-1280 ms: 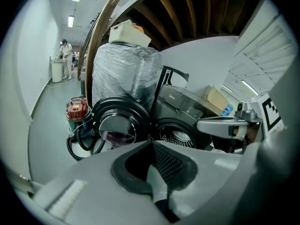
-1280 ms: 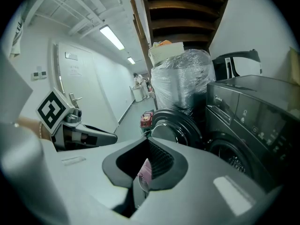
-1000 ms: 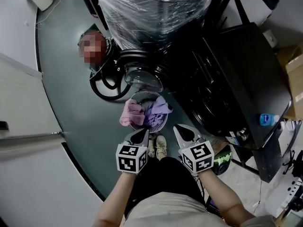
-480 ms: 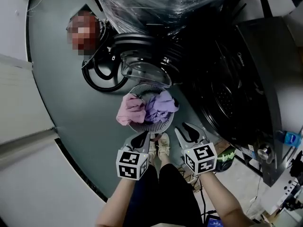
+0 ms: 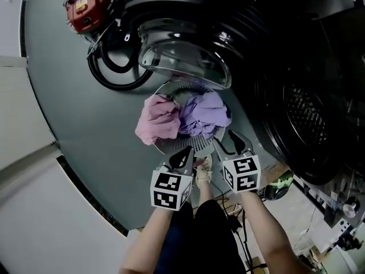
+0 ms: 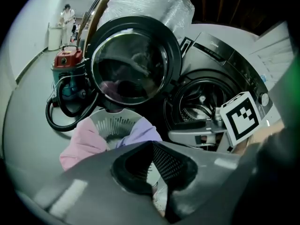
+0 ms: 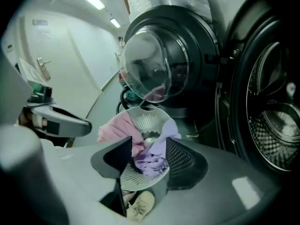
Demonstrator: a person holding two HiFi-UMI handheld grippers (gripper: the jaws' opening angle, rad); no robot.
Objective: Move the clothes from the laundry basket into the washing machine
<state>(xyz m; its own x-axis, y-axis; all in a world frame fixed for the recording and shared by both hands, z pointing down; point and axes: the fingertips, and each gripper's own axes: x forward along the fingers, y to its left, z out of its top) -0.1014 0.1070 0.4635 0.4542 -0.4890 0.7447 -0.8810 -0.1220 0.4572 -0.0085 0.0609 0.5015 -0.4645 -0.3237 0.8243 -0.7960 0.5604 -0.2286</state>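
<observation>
**Both grippers at the near rim of the basket, clothes not yet picked up**

I see the laundry basket (image 5: pixel 191 145) standing on the grey floor (image 5: pixel 85 119), just in front of me and below the washing machine's open glass door (image 5: pixel 185 56). The washing machine (image 5: pixel 311 116) is to the right, its dark drum mouth facing the basket. A pink garment (image 5: pixel 157 124) spills over the basket's left rim, and a purple garment (image 5: pixel 206 110) lies heaped on the right side, touching the pink one.

My left gripper (image 6: pixel 152 146) has its tips together with nothing between them. It sits at the near rim, on the pink side.

My right gripper (image 7: pixel 147 142) has just been opening and now stands partly open. Nothing is clamped, and the purple garment shows beyond the gap between its jaws. I cannot tell whether either gripper touches the rim.

A light shoe (image 5: pixel 203 173) shows on the floor between the two grippers. Far left, a red vacuum cleaner (image 5: pixel 85 4) stands with its black hose (image 5: pixel 111 77) looped on the floor.
</observation>
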